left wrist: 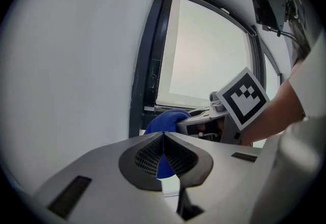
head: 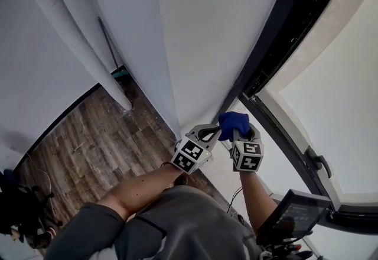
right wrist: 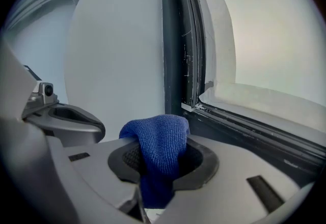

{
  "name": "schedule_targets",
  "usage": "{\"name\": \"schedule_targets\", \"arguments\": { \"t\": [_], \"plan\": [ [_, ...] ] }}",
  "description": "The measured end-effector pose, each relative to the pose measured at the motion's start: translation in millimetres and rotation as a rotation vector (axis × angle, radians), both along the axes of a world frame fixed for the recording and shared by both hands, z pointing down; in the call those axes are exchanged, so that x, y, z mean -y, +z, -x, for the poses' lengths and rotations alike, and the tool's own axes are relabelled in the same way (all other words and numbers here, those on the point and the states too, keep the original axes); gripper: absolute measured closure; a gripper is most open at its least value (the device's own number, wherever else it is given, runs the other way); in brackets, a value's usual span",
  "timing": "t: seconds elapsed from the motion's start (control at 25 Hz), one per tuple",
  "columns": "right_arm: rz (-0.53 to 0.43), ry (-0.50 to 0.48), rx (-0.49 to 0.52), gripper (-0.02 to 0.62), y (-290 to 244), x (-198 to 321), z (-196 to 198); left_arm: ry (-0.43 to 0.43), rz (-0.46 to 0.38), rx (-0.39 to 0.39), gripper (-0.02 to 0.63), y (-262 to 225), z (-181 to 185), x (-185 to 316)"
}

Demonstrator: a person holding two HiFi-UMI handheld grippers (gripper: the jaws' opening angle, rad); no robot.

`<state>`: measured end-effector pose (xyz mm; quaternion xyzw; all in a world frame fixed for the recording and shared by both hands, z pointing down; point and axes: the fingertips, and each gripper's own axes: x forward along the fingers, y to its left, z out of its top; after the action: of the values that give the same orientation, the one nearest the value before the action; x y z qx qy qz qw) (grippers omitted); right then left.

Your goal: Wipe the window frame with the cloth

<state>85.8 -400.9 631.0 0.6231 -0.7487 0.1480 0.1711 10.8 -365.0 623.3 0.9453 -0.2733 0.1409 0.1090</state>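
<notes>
Far to the left, a pale pipe [head: 71, 28] slants down the wall to the wood-plank floor [head: 100, 140]. The white wall [head: 195, 28] runs on to the right as far as the window.

The person stands with both forearms held out, the two tools close side by side near the bottom corner of the opening. The left gripper [left wrist: 163, 136] is just beside the wall. Its jaws are pressed together at the tips with nothing pinched between them, and only a sliver of blue from beyond shows through the slit behind the tips.

Just to its right, the right gripper [right wrist: 155, 151] has its jaws clamped on the blue microfibre cloth [right wrist: 160, 139]. The cloth is bunched over the jaw tips and hangs down between them. It is held up close to the lower left corner of the dark window frame [right wrist: 175, 39], where the upright meets the bottom rail. I cannot tell whether the fabric actually touches the frame.

Farther right, the frame stretches off along the pale pane, with a dark window handle [head: 319, 161] on it. Nearest on the right, by the person's side, is a small dark screen [head: 295, 210].
</notes>
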Motion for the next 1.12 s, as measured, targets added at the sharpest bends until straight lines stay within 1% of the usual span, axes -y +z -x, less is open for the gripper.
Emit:
{"name": "schedule_targets", "arguments": {
  "t": [0.16, 0.24, 0.32, 0.4, 0.56, 0.72, 0.92, 1.0, 1.12],
  "plan": [
    [-0.034, 0.003, -0.017, 0.477, -17.7, 27.0, -4.6, -0.021, -0.021, -0.027, 0.597, -16.1, -7.4, 13.4],
    [-0.057, 0.011, -0.021, 0.477, -28.9, 41.2, -8.5, 0.004, -0.034, -0.038, 0.597, -24.7, -17.3, 15.1],
    [-0.094, 0.025, 0.009, 0.477, -46.2, 47.8, -11.8, 0.032, -0.045, -0.049, 0.597, -33.7, -25.7, 11.5],
    [-0.127, 0.029, 0.028, 0.477, -68.7, 48.9, -14.5, 0.026, -0.06, -0.074, 0.597, -48.5, -28.1, 13.6],
    [-0.199, 0.018, 0.039, 0.477, -132.4, 54.0, -23.2, -0.008, -0.121, -0.159, 0.597, -109.0, -34.8, 37.8],
    [-0.268, -0.026, 0.049, 0.477, -195.8, 45.2, -21.8, -0.059, -0.145, -0.183, 0.597, -161.4, -35.5, 46.2],
    [-0.346, -0.076, 0.045, 0.477, -273.1, 44.7, -23.8, -0.057, -0.207, -0.243, 0.597, -234.8, -49.5, 43.7],
    [-0.38, -0.095, 0.044, 0.477, -303.6, 41.1, -22.7, -0.073, -0.23, -0.261, 0.597, -265.5, -50.3, 40.6],
    [-0.431, -0.118, 0.039, 0.477, -350.0, 33.0, -22.5, -0.089, -0.268, -0.262, 0.597, -307.4, -47.1, 34.5]
  ]
}}
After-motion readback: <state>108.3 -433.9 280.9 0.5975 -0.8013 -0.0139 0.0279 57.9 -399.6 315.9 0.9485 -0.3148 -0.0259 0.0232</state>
